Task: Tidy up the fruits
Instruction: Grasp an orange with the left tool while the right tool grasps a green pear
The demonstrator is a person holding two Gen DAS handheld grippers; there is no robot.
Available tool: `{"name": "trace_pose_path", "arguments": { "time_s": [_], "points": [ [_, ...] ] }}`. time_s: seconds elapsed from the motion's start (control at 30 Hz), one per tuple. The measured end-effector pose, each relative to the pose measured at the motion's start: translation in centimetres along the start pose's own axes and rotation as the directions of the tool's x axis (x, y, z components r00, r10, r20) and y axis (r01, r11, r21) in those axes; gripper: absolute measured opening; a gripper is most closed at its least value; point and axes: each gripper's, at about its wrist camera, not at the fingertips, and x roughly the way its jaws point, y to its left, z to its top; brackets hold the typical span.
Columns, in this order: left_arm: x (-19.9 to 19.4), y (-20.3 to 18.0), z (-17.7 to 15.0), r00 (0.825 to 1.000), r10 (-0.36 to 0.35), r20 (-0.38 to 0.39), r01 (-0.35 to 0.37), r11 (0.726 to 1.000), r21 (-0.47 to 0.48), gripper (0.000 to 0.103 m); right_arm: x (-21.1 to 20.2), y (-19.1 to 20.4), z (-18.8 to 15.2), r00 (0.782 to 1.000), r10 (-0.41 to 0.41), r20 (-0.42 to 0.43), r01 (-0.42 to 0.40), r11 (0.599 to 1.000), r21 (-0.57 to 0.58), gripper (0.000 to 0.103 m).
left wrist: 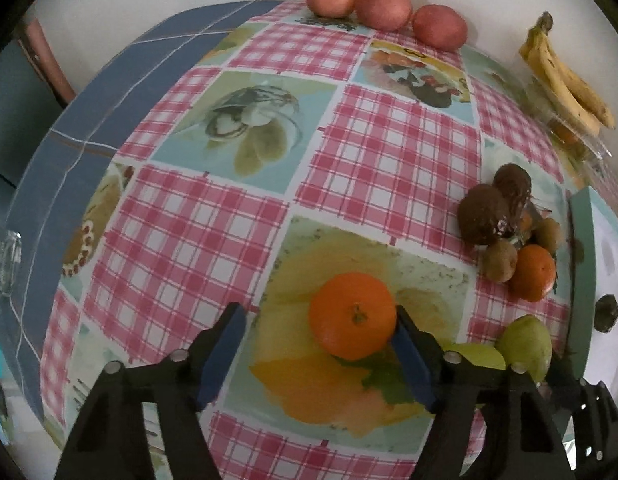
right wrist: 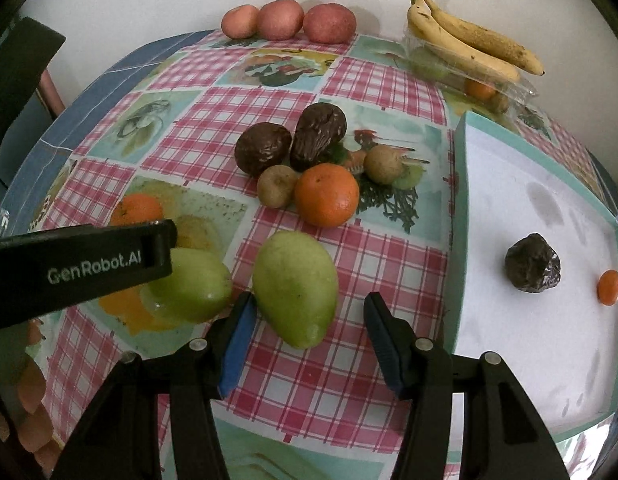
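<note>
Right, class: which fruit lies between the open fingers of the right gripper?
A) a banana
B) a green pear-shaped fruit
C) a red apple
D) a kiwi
B: in the right wrist view the green pear-shaped fruit lies on the tablecloth between the fingers of the right gripper, not yet squeezed.

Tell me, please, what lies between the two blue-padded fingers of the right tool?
A green pear-shaped fruit on the checked tablecloth, nearer one pad, seen in the right wrist view.

The black left claw (right wrist: 69, 268) hides most of the small orange mandarin (right wrist: 137, 209) behind it and part of a green pear (right wrist: 193, 284). Fruit inside the far clear plastic box (right wrist: 485, 84) stays indistinct.
</note>
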Motion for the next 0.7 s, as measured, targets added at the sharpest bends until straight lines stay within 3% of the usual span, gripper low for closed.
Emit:
{"name": "trace_pose_path", "arguments": {
  "time_s": [0.1, 0.27, 0.47, 0.7],
  "points": [
    [-0.4, 1.1, 0.1, 1.000, 0.005, 0.008, -0.005, 1.000, -0.026, 0.054, 0.0, 0.1, 0.0, 1.000, -0.004, 0.002, 0.004, 1.000, 0.004, 0.057],
    [-0.6, 2.1, 0.3, 1.000, 0.007, 0.016, -0.006, 0.999, -0.045, 0.042, -0.1, 0.0, 0.0, 1.000, -0.009, 0.003, 0.009, 1.000, 0.014, 0.053],
    [-0.7, 2.6, 0.3, 1.000, 0.004, 0.015, -0.003, 0.999, -0.052, 0.042, -0.2, -0.4, 0.0, 1.000, -0.009, 0.007, 0.009, 1.000, 0.021, 0.039],
    [-0.6, 1.8, 0.2, 1.000, 0.001, 0.017, 0.000, 0.998, -0.067, 0.041, -0.3, -0.7, 0.0, 1.000, 0.002, 0.005, -0.003, 1.000, 0.029, 0.038]
  ]
}}
